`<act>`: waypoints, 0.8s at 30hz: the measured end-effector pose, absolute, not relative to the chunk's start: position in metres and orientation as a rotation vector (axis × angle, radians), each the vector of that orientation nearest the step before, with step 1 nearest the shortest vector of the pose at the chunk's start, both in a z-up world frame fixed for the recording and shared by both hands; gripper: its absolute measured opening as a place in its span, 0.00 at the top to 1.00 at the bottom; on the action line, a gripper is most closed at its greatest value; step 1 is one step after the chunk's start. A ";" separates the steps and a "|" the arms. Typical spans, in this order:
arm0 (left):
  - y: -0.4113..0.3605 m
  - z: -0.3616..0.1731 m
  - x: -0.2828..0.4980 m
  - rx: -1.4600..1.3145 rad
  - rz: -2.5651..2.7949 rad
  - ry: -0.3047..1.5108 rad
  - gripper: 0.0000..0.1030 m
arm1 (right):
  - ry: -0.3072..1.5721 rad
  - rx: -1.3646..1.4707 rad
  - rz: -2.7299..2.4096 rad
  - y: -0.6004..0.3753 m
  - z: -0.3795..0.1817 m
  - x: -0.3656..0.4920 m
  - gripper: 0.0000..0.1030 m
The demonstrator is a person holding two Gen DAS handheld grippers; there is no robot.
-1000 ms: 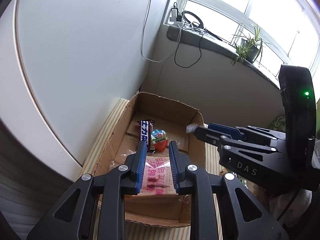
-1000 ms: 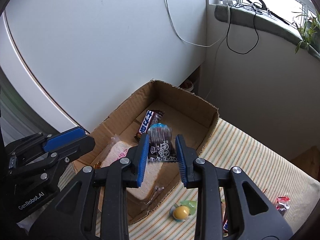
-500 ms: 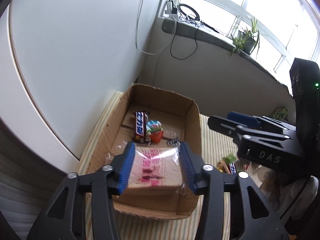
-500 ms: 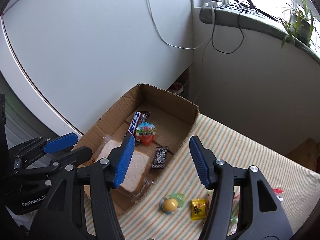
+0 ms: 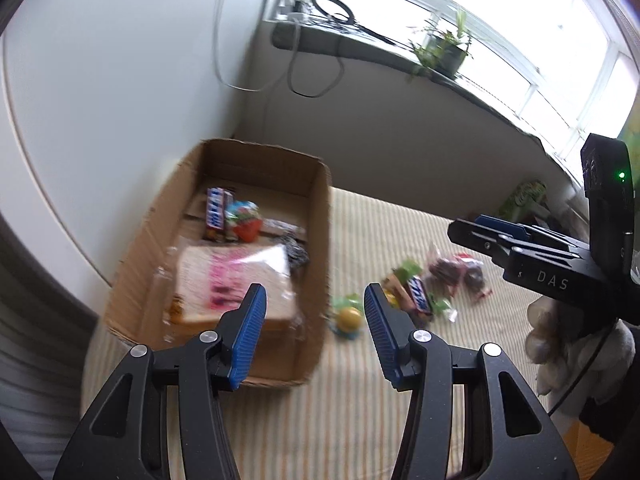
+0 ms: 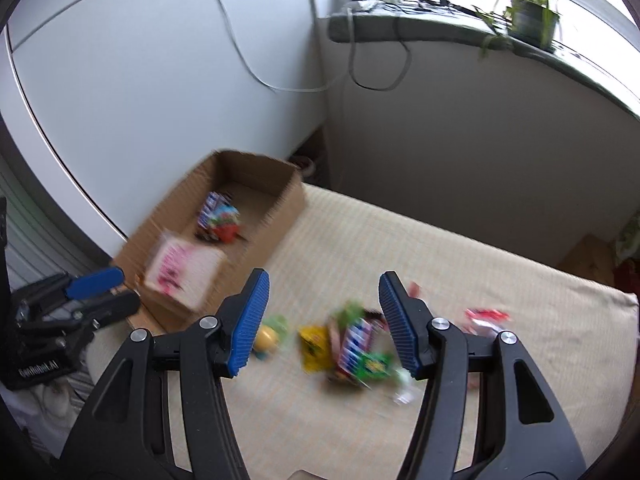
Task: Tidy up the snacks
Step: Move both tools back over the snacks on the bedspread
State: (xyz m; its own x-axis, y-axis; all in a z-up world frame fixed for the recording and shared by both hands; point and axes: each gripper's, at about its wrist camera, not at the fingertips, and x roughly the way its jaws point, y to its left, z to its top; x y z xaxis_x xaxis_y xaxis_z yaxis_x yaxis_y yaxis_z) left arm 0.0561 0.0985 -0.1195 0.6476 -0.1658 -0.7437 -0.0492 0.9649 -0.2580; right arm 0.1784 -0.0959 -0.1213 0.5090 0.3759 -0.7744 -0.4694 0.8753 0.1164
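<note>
A cardboard box (image 5: pixel 320 240) (image 6: pixel 288 204) stands at the left on the striped cloth. In it lie a wrapped sandwich (image 5: pixel 232 276) (image 6: pixel 180 272), a chocolate bar (image 5: pixel 216 212), a red-bottomed egg snack (image 5: pixel 246 222) (image 6: pixel 224 224) and a small dark packet (image 5: pixel 296 254). Loose snacks lie on the cloth: a yellow ball candy (image 5: pixel 348 316) (image 6: pixel 266 336), a yellow packet (image 6: pixel 314 344), a blue bar (image 5: pixel 418 296) (image 6: pixel 354 344). My left gripper (image 5: pixel 312 328) is open and empty above the box's near corner. My right gripper (image 6: pixel 324 320) is open and empty above the loose snacks.
A dark wrapped snack (image 5: pixel 456 272) and a red-white packet (image 6: pixel 486 318) lie further right on the cloth. A white cabinet wall (image 5: pixel 120 80) stands behind the box. A windowsill with a plant (image 6: pixel 532 12) and cables runs along the back.
My left gripper let go of the sandwich, which now lies in the box. My right gripper dropped the dark packet into the box and opened. Both pulled back right toward the loose snacks.
</note>
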 end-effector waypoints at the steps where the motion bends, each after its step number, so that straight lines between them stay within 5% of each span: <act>1: 0.093 -0.121 0.056 -0.267 -0.076 0.871 0.52 | 0.912 -0.125 0.487 -0.106 -0.124 0.176 0.42; 24: -0.013 -0.167 0.101 -0.240 -0.223 0.954 0.54 | 1.005 -0.045 0.280 -0.244 -0.177 0.187 0.42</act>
State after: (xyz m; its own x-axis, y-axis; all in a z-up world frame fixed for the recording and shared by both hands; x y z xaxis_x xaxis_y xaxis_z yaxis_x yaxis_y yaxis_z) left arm 0.1011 -0.0134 -0.1665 0.5591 -0.2925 -0.7758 0.0819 0.9506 -0.2995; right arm 0.1869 -0.2438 -0.1772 0.5031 0.2114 -0.8380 -0.2526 0.9632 0.0913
